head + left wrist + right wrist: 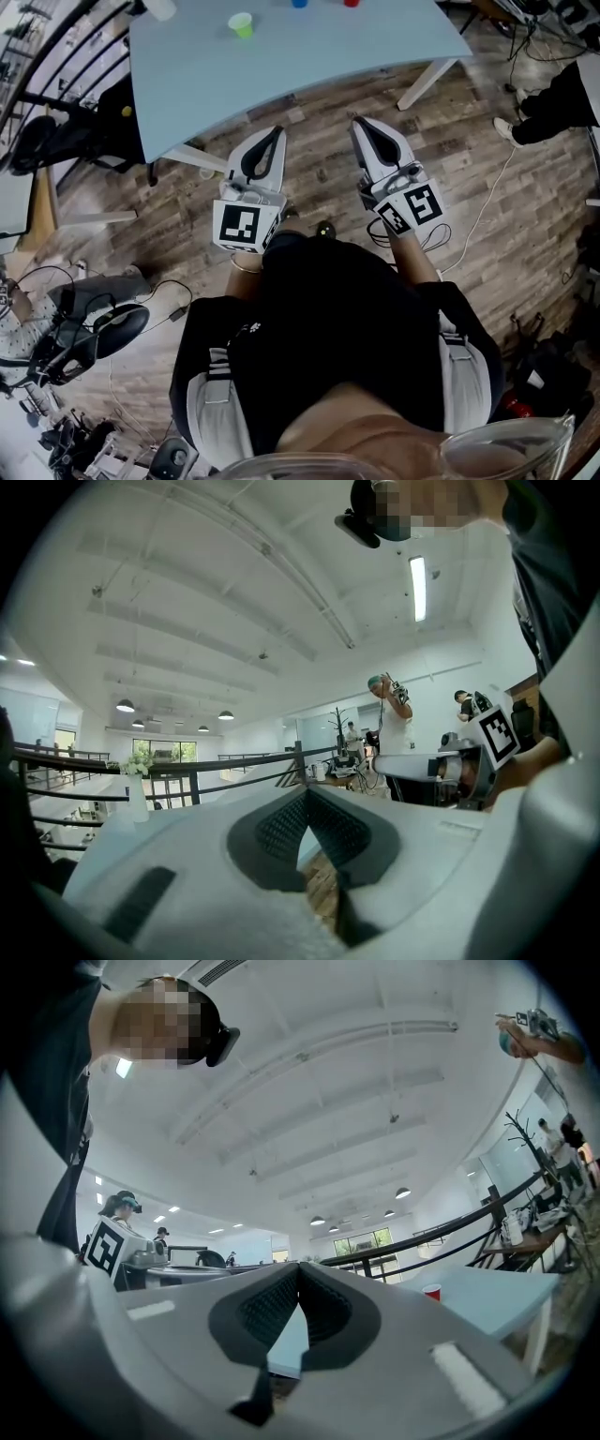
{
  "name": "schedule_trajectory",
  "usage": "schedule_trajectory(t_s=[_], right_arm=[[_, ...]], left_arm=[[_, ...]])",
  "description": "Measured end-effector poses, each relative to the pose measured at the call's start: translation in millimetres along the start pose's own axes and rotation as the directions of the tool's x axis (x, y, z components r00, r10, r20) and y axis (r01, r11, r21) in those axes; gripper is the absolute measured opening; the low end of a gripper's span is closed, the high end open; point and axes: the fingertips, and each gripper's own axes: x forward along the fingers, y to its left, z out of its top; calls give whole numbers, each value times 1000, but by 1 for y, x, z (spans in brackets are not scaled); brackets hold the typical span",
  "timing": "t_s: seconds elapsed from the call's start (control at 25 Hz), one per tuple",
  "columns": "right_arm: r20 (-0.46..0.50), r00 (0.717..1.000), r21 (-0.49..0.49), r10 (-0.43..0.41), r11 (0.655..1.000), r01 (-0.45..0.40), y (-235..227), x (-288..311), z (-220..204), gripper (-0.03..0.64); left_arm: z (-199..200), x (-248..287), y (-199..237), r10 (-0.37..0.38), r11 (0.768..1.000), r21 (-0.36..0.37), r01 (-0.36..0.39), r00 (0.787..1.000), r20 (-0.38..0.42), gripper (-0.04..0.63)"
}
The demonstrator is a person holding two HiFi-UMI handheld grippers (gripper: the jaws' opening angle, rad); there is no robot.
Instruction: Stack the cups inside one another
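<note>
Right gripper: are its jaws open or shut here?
Shut. The right gripper has its jaw tips meeting in its own view, with nothing between them.

Left tongs (277, 133) and right tongs (360, 123) point forward (jaws together, empty).

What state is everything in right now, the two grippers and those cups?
Left gripper: shut, empty.
Right gripper: shut, empty.
Green cup: upright on the table, unstacked.
Red cup: upright on the table, unstacked.
Blue cup: on the table, mostly cut off, unstacked.
</note>
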Motion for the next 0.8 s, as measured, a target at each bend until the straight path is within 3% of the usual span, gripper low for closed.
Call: schedule_trajectory(t_s=[0.36, 0.8], right_arm=[[6, 1000, -1, -13, 1000, 13, -17, 4, -4, 5], [2, 999, -19, -36, 999, 36, -61, 49, -8, 5]], left_arm=[[-1, 16, 9, 1, 1000, 16, -2, 1000, 11, -6], [-9, 71, 46, -17, 1000, -6, 17, 999, 29, -6]])
